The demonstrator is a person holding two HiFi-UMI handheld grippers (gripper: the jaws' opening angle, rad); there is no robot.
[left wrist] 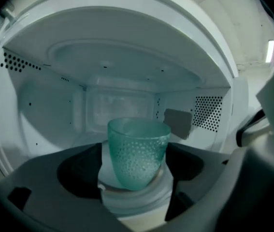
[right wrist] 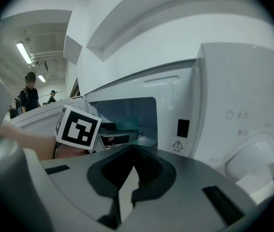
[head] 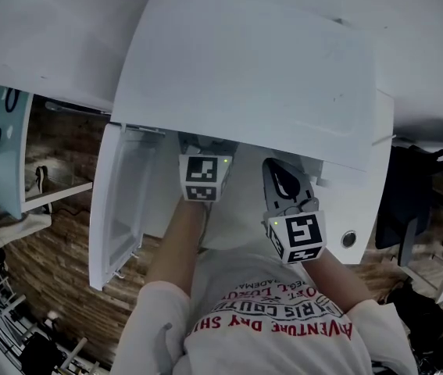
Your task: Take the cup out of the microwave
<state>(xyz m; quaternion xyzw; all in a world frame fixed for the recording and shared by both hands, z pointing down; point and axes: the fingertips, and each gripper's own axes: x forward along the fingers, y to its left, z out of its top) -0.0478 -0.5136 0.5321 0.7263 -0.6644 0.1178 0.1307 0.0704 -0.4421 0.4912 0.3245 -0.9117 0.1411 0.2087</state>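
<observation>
White microwave (head: 244, 76) cavity, door (head: 116, 201) swung to 9 o'clock for access. Inside, cup (left wrist: 137, 144) stands upright on turntable (left wrist: 137, 199), centre. Left hand-held gripper (left wrist: 136, 170) flanks it, jaws wide apart, not gripping: likely lining up the grab. Right hand-held gripper (right wrist: 129, 185), jaws together, empty, idles outside at 4 o'clock.

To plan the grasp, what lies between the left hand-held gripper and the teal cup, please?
Nothing: the left gripper view shows the teal dimpled cup between the left hand-held gripper's open jaws.
</observation>
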